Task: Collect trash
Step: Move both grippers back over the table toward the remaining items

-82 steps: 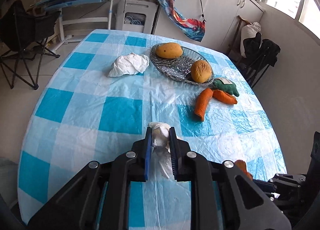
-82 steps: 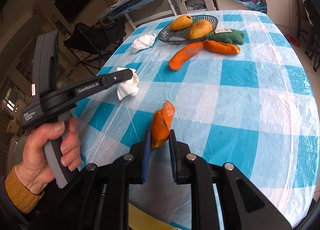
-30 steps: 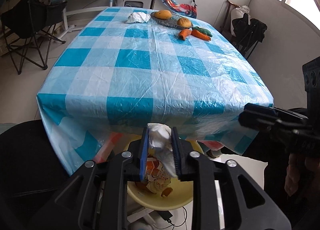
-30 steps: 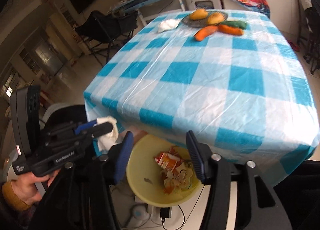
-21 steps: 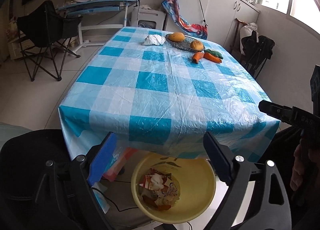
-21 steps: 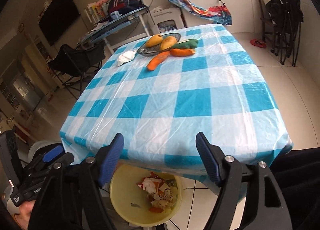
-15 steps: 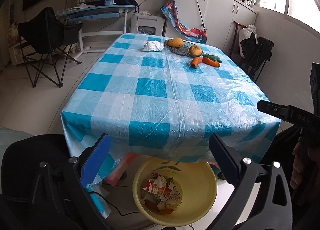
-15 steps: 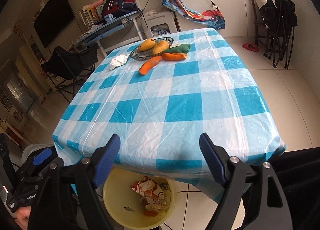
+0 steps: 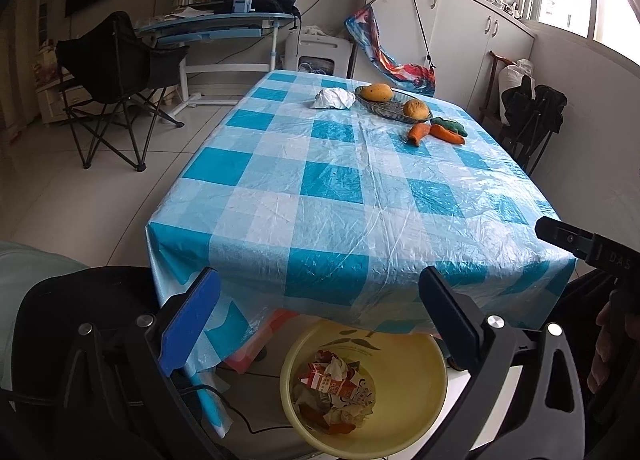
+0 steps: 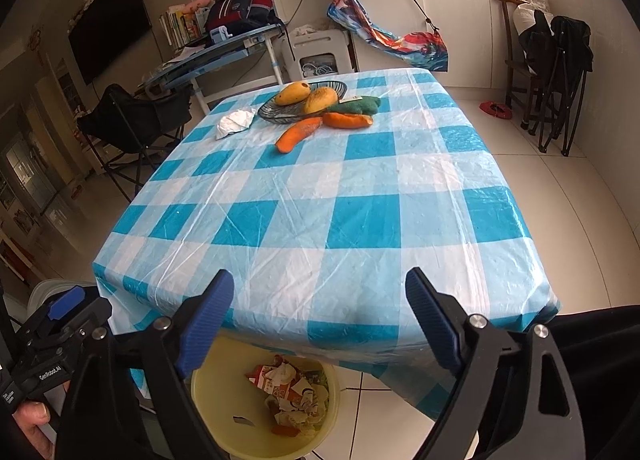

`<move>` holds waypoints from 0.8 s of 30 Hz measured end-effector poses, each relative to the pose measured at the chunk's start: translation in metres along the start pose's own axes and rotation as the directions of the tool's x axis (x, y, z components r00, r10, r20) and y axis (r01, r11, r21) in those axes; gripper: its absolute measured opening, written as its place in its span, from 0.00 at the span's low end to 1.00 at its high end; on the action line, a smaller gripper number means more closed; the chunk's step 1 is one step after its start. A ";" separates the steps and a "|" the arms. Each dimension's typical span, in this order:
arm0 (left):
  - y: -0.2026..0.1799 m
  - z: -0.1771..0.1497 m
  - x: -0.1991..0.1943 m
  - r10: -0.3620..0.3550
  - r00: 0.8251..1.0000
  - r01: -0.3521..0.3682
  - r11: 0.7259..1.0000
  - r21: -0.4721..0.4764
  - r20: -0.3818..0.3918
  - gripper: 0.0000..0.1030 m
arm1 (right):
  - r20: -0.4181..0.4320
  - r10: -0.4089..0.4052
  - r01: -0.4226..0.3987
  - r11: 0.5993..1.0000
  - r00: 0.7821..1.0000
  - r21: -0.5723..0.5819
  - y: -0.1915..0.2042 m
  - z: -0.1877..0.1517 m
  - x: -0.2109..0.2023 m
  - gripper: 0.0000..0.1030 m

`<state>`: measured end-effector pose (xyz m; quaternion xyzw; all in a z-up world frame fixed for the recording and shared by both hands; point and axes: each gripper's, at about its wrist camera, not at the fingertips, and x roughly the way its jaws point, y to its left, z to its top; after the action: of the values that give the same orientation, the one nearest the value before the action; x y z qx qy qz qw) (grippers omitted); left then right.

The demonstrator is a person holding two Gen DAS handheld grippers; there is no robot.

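Observation:
A yellow bin (image 9: 420, 376) stands on the floor under the table's near edge, holding a red carton, crumpled tissue and peel (image 9: 334, 384); it also shows in the right wrist view (image 10: 224, 412). My left gripper (image 9: 320, 320) is open and empty above the bin. My right gripper (image 10: 320, 324) is open and empty over the table's near edge. A crumpled white tissue (image 9: 334, 98) lies at the table's far end, also seen in the right wrist view (image 10: 236, 121).
The blue-checked table (image 9: 360, 187) carries a glass dish (image 9: 394, 105) with two mangoes, two orange plush carrots (image 9: 436, 131) and a green plush. A folding chair (image 9: 116, 71) stands left, another chair (image 10: 556, 59) right. The right gripper's body (image 9: 592, 252) shows at the left view's edge.
Both grippers opened and dropped the tissue and the orange peel into the bin, then drew back and rose a little from the table edge.

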<state>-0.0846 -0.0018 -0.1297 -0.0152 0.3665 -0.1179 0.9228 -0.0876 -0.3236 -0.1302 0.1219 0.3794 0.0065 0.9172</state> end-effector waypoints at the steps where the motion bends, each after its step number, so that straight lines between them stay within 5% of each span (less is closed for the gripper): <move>1: 0.000 0.000 0.000 0.003 1.000 -0.003 1.000 0.000 -0.002 0.93 | 0.000 -0.001 0.001 1.000 1.000 0.000 0.000 0.000 0.000 0.82; 13: 0.007 0.005 0.001 0.017 1.000 -0.017 1.000 -0.014 0.003 0.93 | 0.001 -0.011 0.011 1.000 1.000 -0.013 0.002 -0.001 -0.001 0.85; 24: 0.017 0.053 0.011 0.072 0.996 -0.073 0.997 0.022 0.051 0.93 | 0.003 -0.014 0.014 0.999 1.000 -0.046 0.008 0.000 0.000 0.85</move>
<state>-0.0373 0.0089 -0.0999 0.0062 0.3421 -0.0884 0.9355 -0.0872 -0.3160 -0.1285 0.0982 0.3788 0.0084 0.9202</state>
